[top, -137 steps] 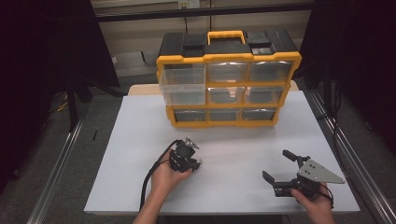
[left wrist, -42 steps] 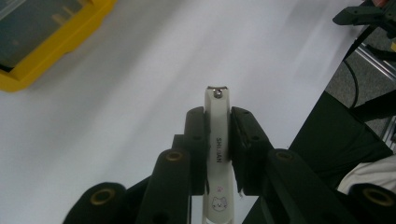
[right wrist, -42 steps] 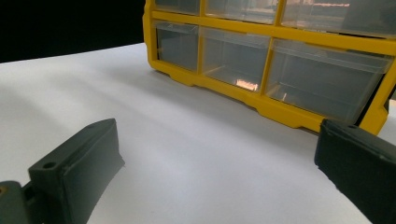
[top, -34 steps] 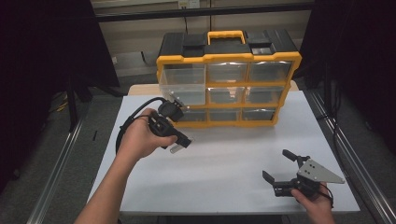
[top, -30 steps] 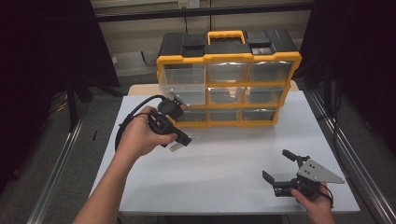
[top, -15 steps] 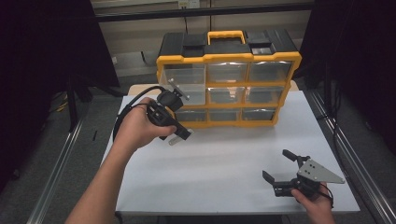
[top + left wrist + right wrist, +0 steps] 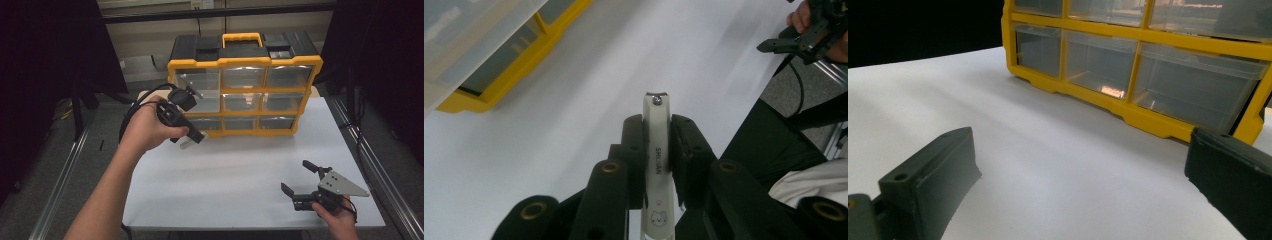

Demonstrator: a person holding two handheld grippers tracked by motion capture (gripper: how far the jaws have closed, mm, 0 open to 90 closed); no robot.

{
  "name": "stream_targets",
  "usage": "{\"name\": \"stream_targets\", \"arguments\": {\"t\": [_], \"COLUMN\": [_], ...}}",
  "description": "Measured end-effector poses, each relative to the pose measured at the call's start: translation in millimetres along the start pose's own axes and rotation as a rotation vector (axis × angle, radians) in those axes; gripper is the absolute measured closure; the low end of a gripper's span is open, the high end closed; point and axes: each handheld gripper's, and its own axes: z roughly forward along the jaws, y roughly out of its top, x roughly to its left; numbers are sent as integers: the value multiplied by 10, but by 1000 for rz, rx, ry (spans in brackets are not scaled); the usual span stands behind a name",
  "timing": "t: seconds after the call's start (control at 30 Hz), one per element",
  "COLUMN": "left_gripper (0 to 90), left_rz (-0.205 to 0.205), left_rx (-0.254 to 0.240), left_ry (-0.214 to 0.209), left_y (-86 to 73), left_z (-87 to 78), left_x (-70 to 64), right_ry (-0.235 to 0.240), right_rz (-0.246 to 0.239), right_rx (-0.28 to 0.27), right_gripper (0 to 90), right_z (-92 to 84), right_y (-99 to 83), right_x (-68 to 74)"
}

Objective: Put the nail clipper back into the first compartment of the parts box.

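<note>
Your left hand-held gripper [image 7: 658,145] is narrowed onto a slim white nail clipper [image 7: 657,165], clamping its sides. The clipper's metal tip projects beyond the jaws. Your right hand-held gripper [image 7: 305,181] stands wide, empty.

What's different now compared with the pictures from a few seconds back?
The left gripper has travelled from the near middle of the white table up to the left front of the yellow drawer cabinet, and over the last second it has risen a little further. Its jaws are clamped on a white nail clipper. The right gripper has stayed put at the near right, jaws open; the cabinet hasn't shifted.
</note>
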Motion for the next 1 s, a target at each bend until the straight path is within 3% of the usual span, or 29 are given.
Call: {"name": "stream_targets", "arguments": {"t": [0.9,1.0], "left_gripper": [778,778], "left_rz": [3,4], "left_rx": [-13,-11], "left_ry": [13,18], "left_y": [170,198], "left_z": [-202,-225], "left_x": [-10,-22], "right_ry": [0,-7], "right_rz": [-4,14], "right_rx": [-1,-3], "right_gripper": [0,0], "right_z": [-2,5], "right_y": [1,4], "right_x": [1,13]}}
